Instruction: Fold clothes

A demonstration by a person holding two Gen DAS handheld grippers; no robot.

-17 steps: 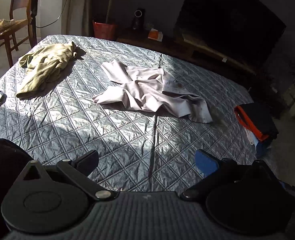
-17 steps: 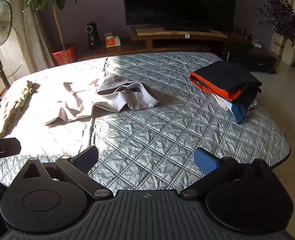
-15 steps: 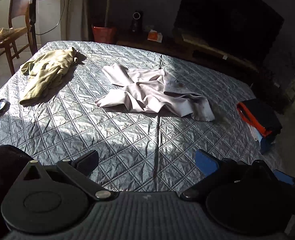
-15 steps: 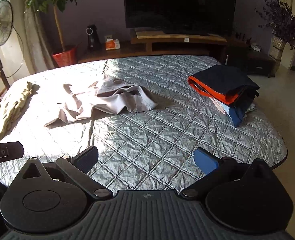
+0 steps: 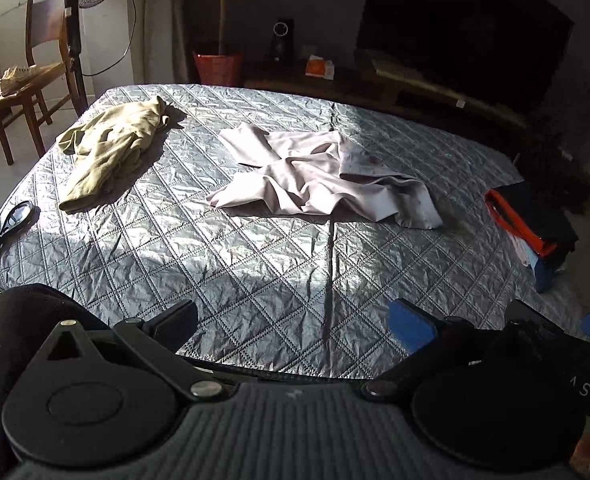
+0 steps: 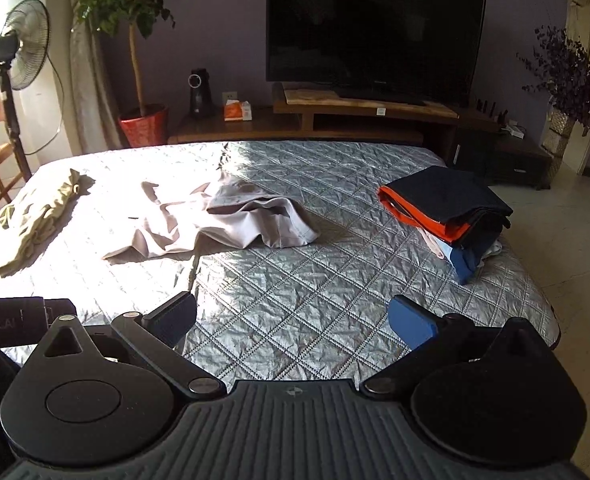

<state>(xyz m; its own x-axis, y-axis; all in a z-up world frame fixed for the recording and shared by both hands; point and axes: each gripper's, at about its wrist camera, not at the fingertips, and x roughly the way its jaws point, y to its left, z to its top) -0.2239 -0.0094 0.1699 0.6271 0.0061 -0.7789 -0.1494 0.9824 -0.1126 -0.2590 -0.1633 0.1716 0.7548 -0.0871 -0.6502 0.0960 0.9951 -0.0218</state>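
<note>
A crumpled light grey garment (image 5: 319,176) lies in the middle of the quilted grey bed (image 5: 255,264); it also shows in the right wrist view (image 6: 223,220). An olive green garment (image 5: 107,148) lies crumpled at the bed's far left (image 6: 39,216). A stack of folded clothes, dark navy with an orange edge (image 6: 451,208), sits at the bed's right side (image 5: 535,220). My left gripper (image 5: 291,324) is open and empty above the bed's near edge. My right gripper (image 6: 291,320) is open and empty, also near the front edge, well short of the grey garment.
Scissors (image 5: 11,220) lie at the bed's left edge. Behind the bed stand a TV (image 6: 375,28) on a wooden stand, a red plant pot (image 6: 145,126), a fan (image 6: 23,44) and a wooden chair (image 5: 31,76). Tiled floor lies right of the bed.
Both grippers have drawn back and up a little, so the bed and clothes look slightly farther away. The clothes have not moved. Both grippers stay open.
</note>
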